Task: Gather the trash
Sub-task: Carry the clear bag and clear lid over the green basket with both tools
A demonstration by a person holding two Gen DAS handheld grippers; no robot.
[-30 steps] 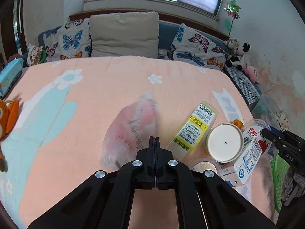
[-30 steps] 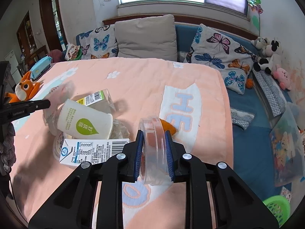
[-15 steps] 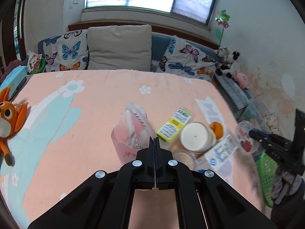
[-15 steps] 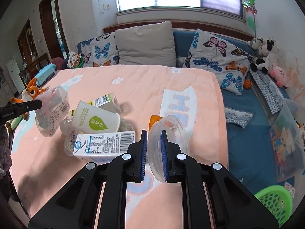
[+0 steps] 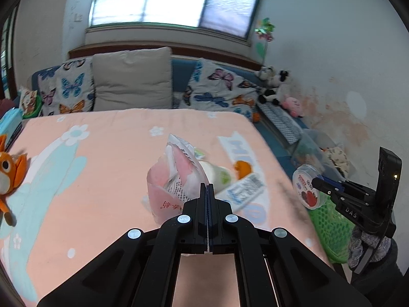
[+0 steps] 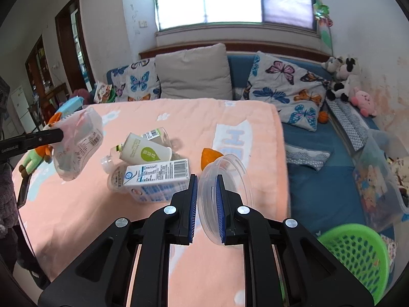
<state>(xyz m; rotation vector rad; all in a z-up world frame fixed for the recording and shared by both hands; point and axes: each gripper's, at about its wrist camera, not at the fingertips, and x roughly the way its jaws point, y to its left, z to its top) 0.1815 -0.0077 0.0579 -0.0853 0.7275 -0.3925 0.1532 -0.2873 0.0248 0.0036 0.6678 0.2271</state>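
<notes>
Since half a second ago, both grippers have risen from the peach flower-print bedspread (image 6: 76, 217). The left gripper (image 5: 206, 192) has its jaws pressed together on the edge of a crumpled pink-and-white plastic snack bag (image 5: 176, 176), which now hangs clear of the bedspread. The right gripper (image 6: 206, 192) is clamped narrowly across the rim of a clear round plastic tub (image 6: 225, 179), tilted on edge. The tub has moved right and now sits above the bed's right edge, near the green perforated plastic basket (image 6: 358, 250) on the floor.

The tub's interior looks empty; its red fruit label faces the left wrist camera. What the basket holds cannot be told. What the snack bag holds cannot be told.

Remaining on the bedspread, clustered together: a white-and-blue milk carton (image 6: 156, 176) lying flat, a white paper cup with green leaf logo (image 6: 145, 151) on its side, and an orange peel piece (image 6: 208, 156) just beside them.
</notes>
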